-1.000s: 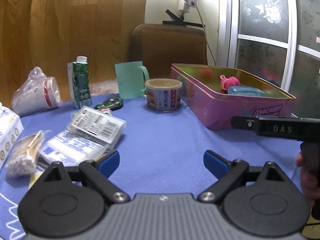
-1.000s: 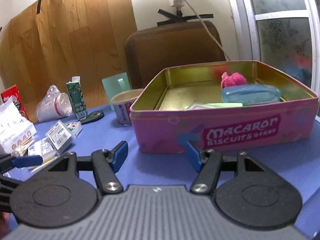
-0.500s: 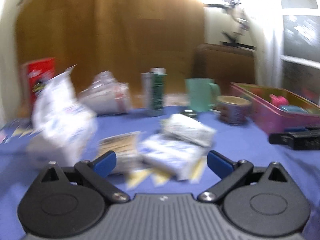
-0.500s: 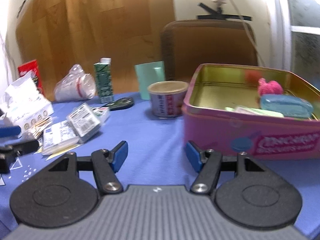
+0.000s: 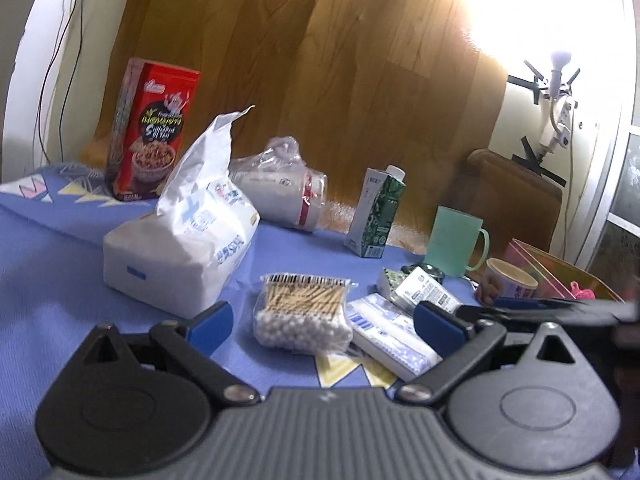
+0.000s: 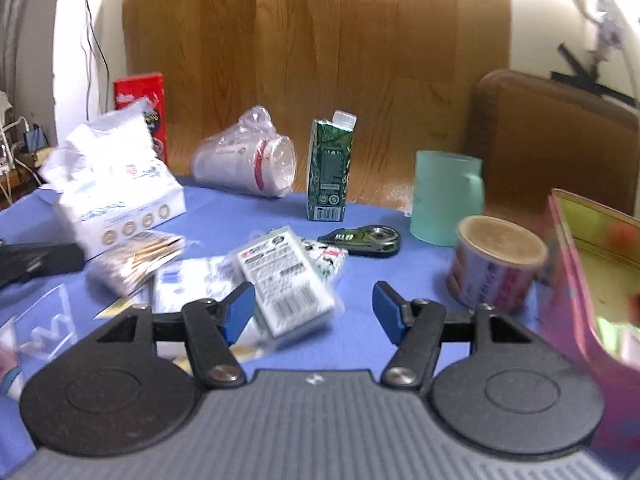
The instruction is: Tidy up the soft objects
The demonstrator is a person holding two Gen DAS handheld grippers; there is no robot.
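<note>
Lower centre of the left view, left gripper gapes w/ nothing gripped, cotton-swab bag lying btwn its pads; bare blue cloth at lower left. Right gripper has just been opening, unloaded, over open cloth; pink tin cut off at right edge, blurred.

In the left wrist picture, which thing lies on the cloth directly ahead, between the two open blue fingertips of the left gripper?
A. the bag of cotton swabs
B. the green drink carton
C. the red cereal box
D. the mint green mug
A: the bag of cotton swabs lies flat between and just beyond the open tips of the left gripper; the other three things stand farther back on the cloth.
</note>
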